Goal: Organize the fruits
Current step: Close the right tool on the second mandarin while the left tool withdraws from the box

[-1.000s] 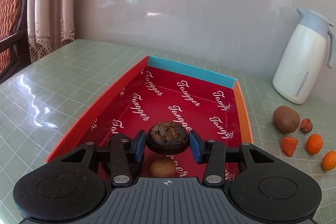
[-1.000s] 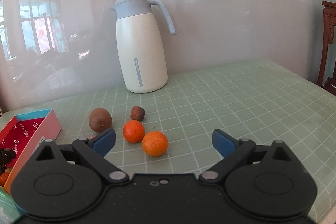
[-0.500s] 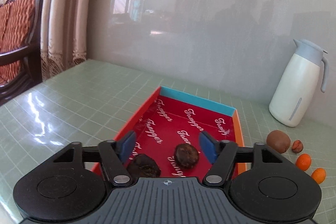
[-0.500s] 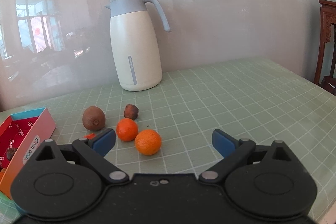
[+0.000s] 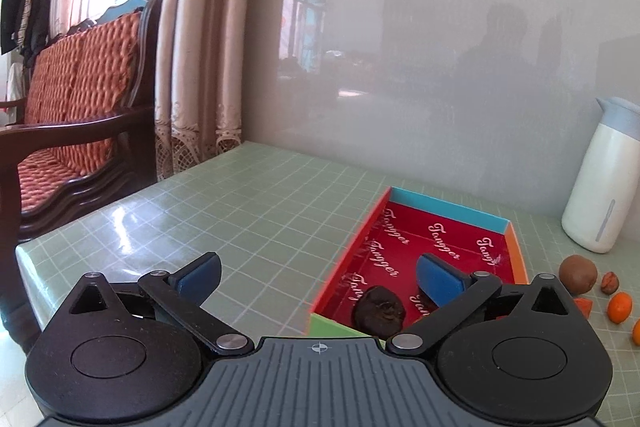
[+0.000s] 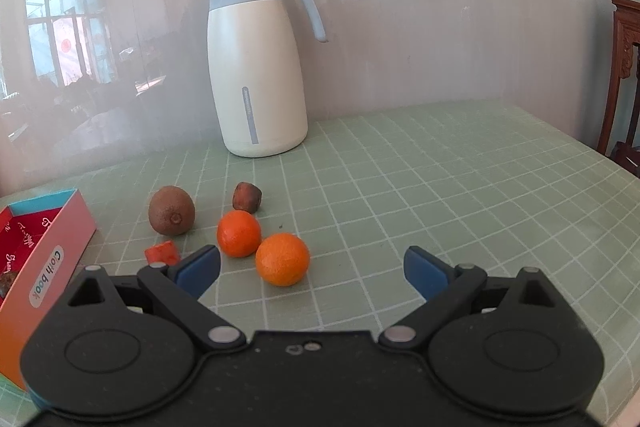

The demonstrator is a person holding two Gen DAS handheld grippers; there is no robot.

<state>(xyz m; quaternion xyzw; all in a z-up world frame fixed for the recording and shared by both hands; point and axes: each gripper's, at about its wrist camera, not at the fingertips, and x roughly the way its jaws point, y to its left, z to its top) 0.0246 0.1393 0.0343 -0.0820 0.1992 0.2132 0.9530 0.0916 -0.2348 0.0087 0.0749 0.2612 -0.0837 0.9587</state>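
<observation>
A green checked table [image 6: 460,187] is stretching across both views, backed by a glossy grey wall panel [image 5: 440,67] that is reflecting a window. At the left, a wooden sofa [image 5: 76,95] with orange cushions is standing beside lace-edged curtains [image 5: 200,39]. A white jug with a pale blue lid [image 6: 258,67] is sitting upright near the wall, well behind the loose fruit.

A shallow box with a red printed lining [image 5: 436,239] is lying on the table, its far wall blue and its right wall orange. Inside it, a dark wrinkled fruit [image 5: 378,311] is resting near the front edge; another dark piece is showing partly behind the left gripper's right finger, too hidden to name.

The left gripper [image 5: 318,275] is hanging above the table at the box's near left corner, its blue-padded fingers spread wide and carrying nothing. The right gripper [image 6: 312,269] is likewise gaping, empty, and pointing toward the loose fruit.

To the right of the box, a brown kiwi [image 6: 171,210] is lying on the table. Two mandarins are sitting just beside each other: the nearer mandarin [image 6: 282,259] between the right gripper's fingers, the farther mandarin [image 6: 239,233] close to its left. A small brown fruit [image 6: 247,197] is resting behind them, and a small red-orange piece [image 6: 161,252] is lying below the kiwi.
</observation>
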